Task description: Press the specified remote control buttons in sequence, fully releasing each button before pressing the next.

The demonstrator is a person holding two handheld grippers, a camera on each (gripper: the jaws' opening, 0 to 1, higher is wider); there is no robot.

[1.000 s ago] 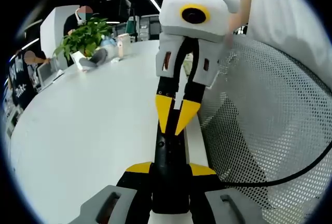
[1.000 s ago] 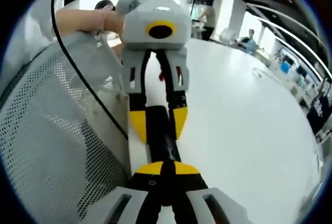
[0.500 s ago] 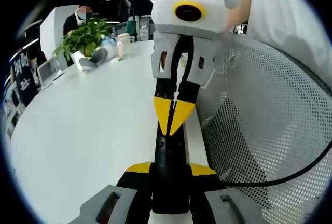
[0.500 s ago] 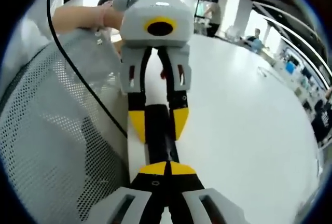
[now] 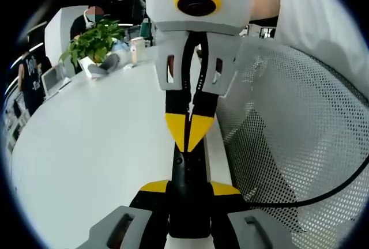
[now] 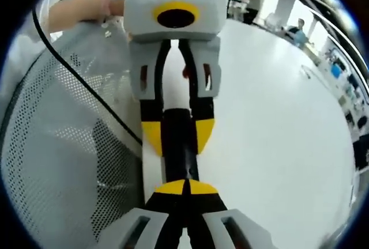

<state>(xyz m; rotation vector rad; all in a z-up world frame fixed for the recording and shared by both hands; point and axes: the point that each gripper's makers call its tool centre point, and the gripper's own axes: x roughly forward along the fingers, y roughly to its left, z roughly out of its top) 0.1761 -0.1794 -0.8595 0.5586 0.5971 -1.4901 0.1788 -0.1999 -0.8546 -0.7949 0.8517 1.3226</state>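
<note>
Left gripper view: left tool (image 5: 189,194) is clamping the black remote (image 5: 187,171) over the white desk (image 5: 86,151); right tool (image 5: 188,132), tips together, is moving closer.

Right gripper view: right tool (image 6: 185,187), jaws closed, is nearing a button press on the remote (image 6: 177,145).

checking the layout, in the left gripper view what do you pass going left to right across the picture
laptop → plant → cup → right gripper on the remote → mesh chair back
</note>
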